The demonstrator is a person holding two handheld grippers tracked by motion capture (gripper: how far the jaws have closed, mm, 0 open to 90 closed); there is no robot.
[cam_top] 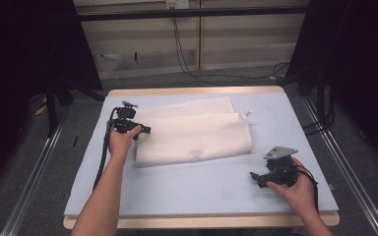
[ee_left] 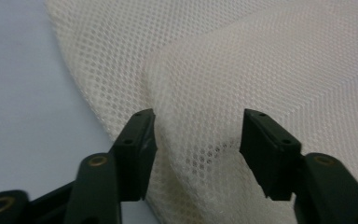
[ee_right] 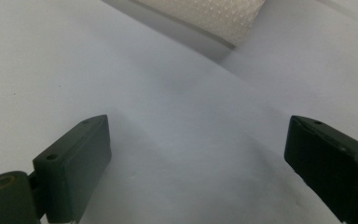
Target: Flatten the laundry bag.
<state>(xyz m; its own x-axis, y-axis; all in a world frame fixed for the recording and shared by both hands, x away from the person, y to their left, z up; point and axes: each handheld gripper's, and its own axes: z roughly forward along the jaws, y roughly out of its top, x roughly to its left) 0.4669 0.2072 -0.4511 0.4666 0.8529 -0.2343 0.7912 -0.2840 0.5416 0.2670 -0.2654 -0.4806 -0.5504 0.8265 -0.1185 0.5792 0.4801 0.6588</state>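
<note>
A cream mesh cloth [cam_top: 192, 132] lies folded in the middle of the blue-grey mat [cam_top: 202, 191]. My left gripper [cam_top: 145, 130] is at the cloth's left edge, low over it. In the left gripper view its jaws [ee_left: 196, 140] stand half apart on either side of a raised fold of the cloth [ee_left: 223, 70], and I see no pad pressing it. My right gripper [cam_top: 254, 177] rests in a hand near the mat's front right, apart from the cloth. Its jaws [ee_right: 196, 158] are wide open over bare mat, with a corner of the cloth [ee_right: 205, 14] farther off.
The mat covers a wooden table [cam_top: 197, 91] whose edges show at the front and back. Dark curtains and stands flank it, and cables [cam_top: 187, 59] run across the floor behind. Bare mat lies in front of the cloth and to its right.
</note>
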